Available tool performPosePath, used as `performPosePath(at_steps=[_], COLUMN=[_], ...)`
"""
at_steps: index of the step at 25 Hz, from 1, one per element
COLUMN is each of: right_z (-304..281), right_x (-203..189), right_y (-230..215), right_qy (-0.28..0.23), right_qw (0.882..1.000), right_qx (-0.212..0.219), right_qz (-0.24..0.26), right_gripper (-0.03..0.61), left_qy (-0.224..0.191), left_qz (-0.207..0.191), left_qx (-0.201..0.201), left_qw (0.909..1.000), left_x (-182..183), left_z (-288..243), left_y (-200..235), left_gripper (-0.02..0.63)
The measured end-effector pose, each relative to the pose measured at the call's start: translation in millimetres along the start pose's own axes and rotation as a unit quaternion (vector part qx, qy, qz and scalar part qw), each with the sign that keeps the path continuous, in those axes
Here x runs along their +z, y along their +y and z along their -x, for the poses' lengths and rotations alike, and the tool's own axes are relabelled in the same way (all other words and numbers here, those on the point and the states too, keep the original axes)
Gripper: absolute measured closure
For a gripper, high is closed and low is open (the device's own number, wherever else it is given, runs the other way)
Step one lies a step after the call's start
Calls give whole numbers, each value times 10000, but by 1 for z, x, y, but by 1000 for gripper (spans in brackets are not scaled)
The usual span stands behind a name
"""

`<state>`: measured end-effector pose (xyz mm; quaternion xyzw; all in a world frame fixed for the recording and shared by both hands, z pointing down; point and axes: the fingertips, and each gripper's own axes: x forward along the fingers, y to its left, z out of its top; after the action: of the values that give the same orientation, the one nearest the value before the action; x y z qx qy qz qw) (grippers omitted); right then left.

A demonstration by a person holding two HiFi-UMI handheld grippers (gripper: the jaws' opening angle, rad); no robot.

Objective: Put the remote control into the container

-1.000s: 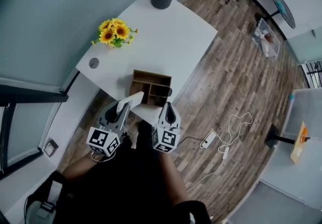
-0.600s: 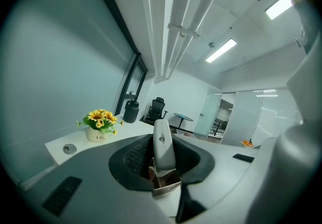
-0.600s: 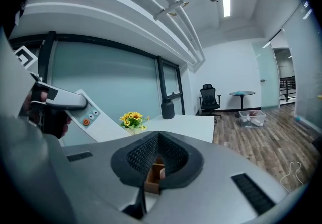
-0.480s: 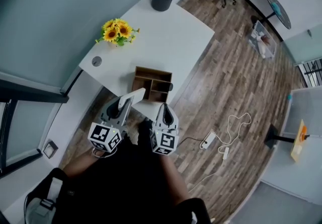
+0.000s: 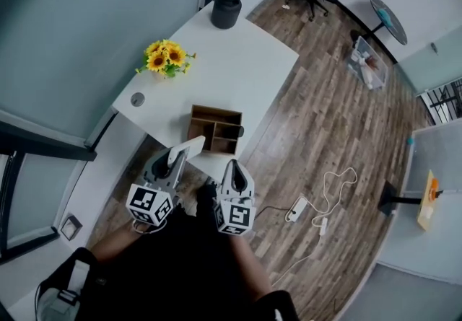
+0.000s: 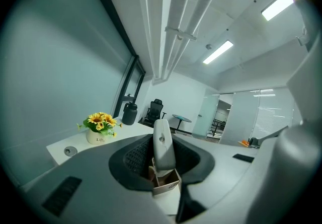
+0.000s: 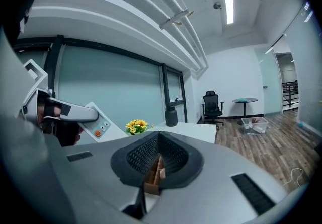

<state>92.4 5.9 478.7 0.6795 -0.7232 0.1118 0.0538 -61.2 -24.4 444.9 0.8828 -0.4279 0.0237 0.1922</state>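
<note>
Your left gripper [image 5: 173, 162] is clamped on the white slab-shaped remote control [image 5: 189, 146]. The remote juts forward out of the jaws. In the left gripper view it stands upright between them [image 6: 162, 143]. It is held in the air, not in the brown wooden compartmented container [image 5: 216, 127]. In the head view its far tip shows just beside the container's near left corner. The container sits near the front edge of the white worktop [image 5: 245, 71]. Your right gripper [image 5: 235, 168] is beside the left one, jaws pressed together with nothing between them, pointing toward the container [image 7: 152, 176]. A bunch of yellow sunflowers [image 5: 164, 58] and a black jug [image 5: 226, 6] stand farther back.
</note>
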Motion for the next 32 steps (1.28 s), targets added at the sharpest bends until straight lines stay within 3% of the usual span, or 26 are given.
performPosePath(at_steps=[9, 21, 32], right_z=[20, 69, 110], right_x=[12, 9, 14], right_y=[19, 48, 49], right_qy=[-259, -346, -456], right_qw=[9997, 9992, 9989], right_qx=[9, -198, -138], right_qz=[23, -33, -25], right_gripper=[574, 574, 574], left_qy=[-235, -250, -273], left_qz=[-134, -189, -140], left_qx=[-178, -419, -539], left_qw=[9995, 9986, 9981], left_x=[17, 14, 6], left_z=[22, 68, 93], left_y=[-10, -8, -40], left_gripper=[518, 518, 518])
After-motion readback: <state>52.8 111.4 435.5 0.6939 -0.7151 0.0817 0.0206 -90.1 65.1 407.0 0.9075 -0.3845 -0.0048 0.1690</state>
